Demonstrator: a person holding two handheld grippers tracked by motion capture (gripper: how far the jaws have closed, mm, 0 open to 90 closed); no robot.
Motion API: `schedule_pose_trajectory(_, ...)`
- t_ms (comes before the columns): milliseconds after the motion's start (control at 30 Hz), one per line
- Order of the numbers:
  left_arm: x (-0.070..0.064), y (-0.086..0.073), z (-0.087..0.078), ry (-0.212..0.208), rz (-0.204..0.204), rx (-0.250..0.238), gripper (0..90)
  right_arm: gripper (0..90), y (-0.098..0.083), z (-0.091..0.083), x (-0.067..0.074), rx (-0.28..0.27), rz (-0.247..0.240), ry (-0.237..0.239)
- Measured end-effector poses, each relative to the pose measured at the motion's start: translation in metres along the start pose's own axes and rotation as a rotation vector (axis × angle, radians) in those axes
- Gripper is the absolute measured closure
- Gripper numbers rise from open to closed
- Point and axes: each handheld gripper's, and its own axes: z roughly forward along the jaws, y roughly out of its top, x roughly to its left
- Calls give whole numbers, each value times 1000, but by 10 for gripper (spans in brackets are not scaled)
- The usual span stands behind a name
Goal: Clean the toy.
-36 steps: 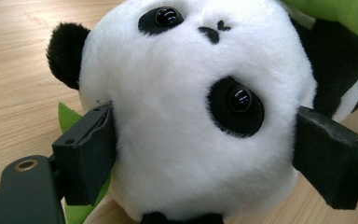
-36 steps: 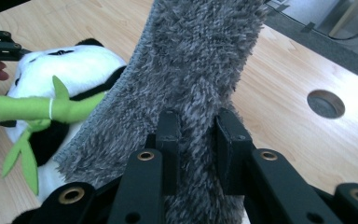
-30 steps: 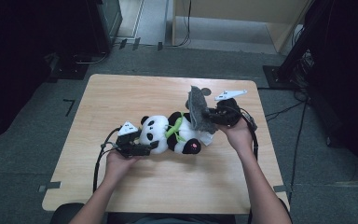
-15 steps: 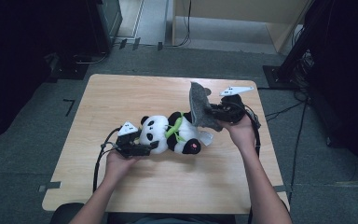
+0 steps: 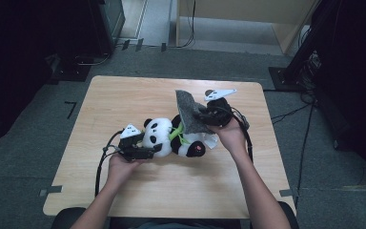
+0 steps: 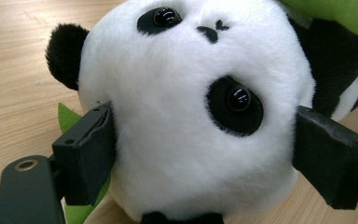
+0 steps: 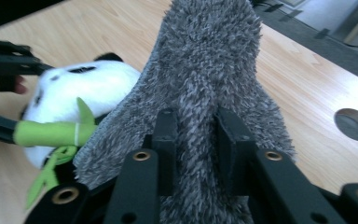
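Note:
A black-and-white panda plush (image 5: pixel 171 138) lies on its side on the wooden table (image 5: pixel 124 95), a green bamboo stalk (image 7: pixel 51 132) across its body. My left gripper (image 5: pixel 155 148) is shut on the panda's head (image 6: pixel 191 93), one black pad against each side. A grey fuzzy cloth (image 5: pixel 188 109) stands up over the panda's body, and my right gripper (image 5: pixel 202 116) pinches its edge. In the right gripper view the jaws (image 7: pixel 196 126) have just been opening a little, but a fold of the cloth (image 7: pixel 209 60) is still squeezed between the pads.
A round hole (image 7: pixel 354 123) is cut in the table top near the far right edge. A white scrap (image 5: pixel 212 140) lies by the panda's feet. Dark stands and cables surround the table on the floor.
My right hand has carried the grey cloth a little to the left, closer over the panda. The left gripper and the panda's head have stayed put.

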Motion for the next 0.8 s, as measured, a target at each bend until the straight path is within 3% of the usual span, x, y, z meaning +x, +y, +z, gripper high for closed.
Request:
schedule_pose_trajectory(100,0,0,0,0,-2,0,137,617,0,4,3,-4,-18,-19)
schedule_pose_trajectory(133,0,0,0,1,1,0,137,538,0,7,5,-9,-27,-29)
schedule_pose_trajectory(300,-1,0,0,3,7,2,137,407,-1,14,8,-17,-44,-61)
schedule_pose_trajectory(400,-1,0,0,3,8,3,137,391,-2,18,9,-14,-38,-72)
schedule_pose_trajectory(467,-1,0,0,4,8,3,138,416,-3,21,8,-13,-41,-87)
schedule_pose_trajectory(500,-1,0,0,4,10,3,138,513,-4,22,9,-5,-48,-101)
schedule_pose_trajectory(600,-1,0,0,8,9,2,138,649,-3,16,9,-21,-64,-101)
schedule_pose_trajectory(800,-1,-1,0,9,8,3,138,715,-7,1,0,-29,-15,-79)
